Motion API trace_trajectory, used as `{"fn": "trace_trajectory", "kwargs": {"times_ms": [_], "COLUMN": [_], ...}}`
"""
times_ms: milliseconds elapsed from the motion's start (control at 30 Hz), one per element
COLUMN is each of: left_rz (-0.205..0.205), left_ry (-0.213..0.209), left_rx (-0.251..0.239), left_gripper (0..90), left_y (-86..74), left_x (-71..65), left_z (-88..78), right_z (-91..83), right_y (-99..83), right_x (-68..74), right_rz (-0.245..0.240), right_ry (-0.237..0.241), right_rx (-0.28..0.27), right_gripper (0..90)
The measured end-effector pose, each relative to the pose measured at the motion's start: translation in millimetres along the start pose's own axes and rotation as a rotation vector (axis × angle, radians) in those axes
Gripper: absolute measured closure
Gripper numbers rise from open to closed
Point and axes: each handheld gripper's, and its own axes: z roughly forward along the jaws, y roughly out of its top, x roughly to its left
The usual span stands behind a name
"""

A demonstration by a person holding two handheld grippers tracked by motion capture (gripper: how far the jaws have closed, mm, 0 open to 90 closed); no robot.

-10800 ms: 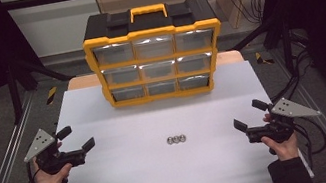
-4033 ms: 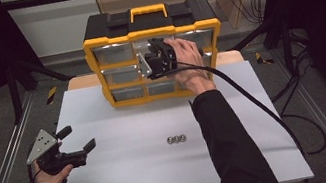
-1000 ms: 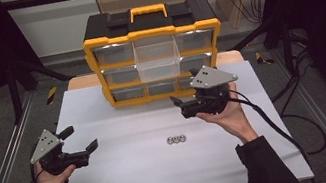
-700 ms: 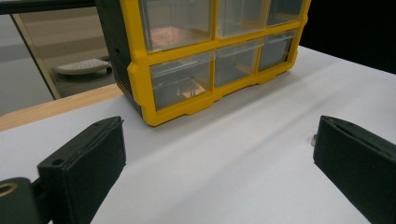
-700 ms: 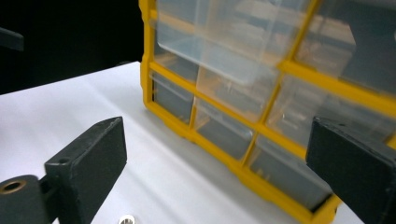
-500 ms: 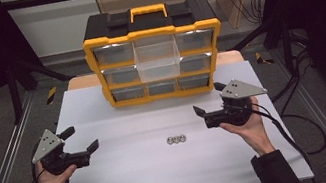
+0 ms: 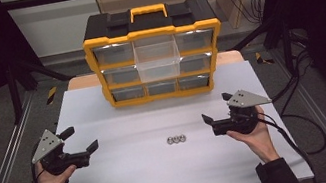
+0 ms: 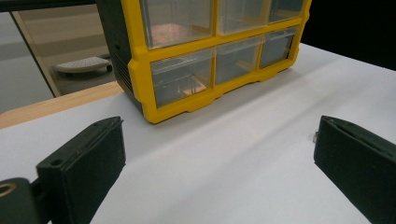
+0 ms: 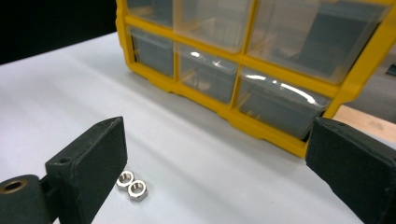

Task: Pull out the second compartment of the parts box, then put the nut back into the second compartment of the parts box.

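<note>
**High view: right tongs back near the nuts, middle drawer left pulled out**

High view, vs half a second ago: the right tongs [image 7: 215, 111] have dropped lower and closer to the person, now over the right part of the white bench [image 7: 130, 178], with the grey plate on top and the cable trailing off to the right. One second ago they were higher up, close to the organizer [image 7: 154, 52]; four seconds ago they were at its front, on the middle column. Ten seconds ago all drawers sat flush. Now the top-middle drawer [image 7: 157, 60] sticks out toward the person, clear plastic, its contents not readable. It has not shifted in the last second.

Nuts [image 7: 176, 139]: three small metal nuts in a short row at mid-bench, touching one another, same spot in every earlier frame. They lie between the two tongs, nearer the right ones, apart from both. In the right gripper view two of the nuts [image 9: 132, 184] show just beside the left jaw, the third is hidden behind it.

Right tongs: jaws wide apart, nothing between them, pointing left toward the nuts. The right gripper view looks across the bench at the organizer's lower drawers.

Left tongs [image 7: 81, 145]: jaws wide apart, nothing held, at the left of the bench, barely moved through all frames. The left gripper view shows the organizer's lower left corner ahead.
</note>
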Motion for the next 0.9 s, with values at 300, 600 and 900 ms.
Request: {"fn": "trace_trajectory", "kwargs": {"times_ms": [300, 600, 900], "left_rz": [0.002, 0.005, 0.005], "left_ry": [0.002, 0.001, 0.001], "left_rx": [0.004, 0.003, 0.001], "left_gripper": [1.4, 1.4, 1.4], "left_y": [-0.6, -0.1, -0.5], "left_x": [0.7, 0.2, 1.4], "left_z": [0.4, 0.3, -0.6], "right_z": [23.1, 44.8, 63.0], "right_y": [-7.4, -10.2, -14.6], "right_x": [11.2, 23.1, 29.9], "right_rz": [0.007, -0.014, -0.009], "right_ry": [0.030, 0.058, 0.063], "right_rx": [0.035, 0.088, 0.124], "right_gripper": [7.1, 8.0, 9.6]}}
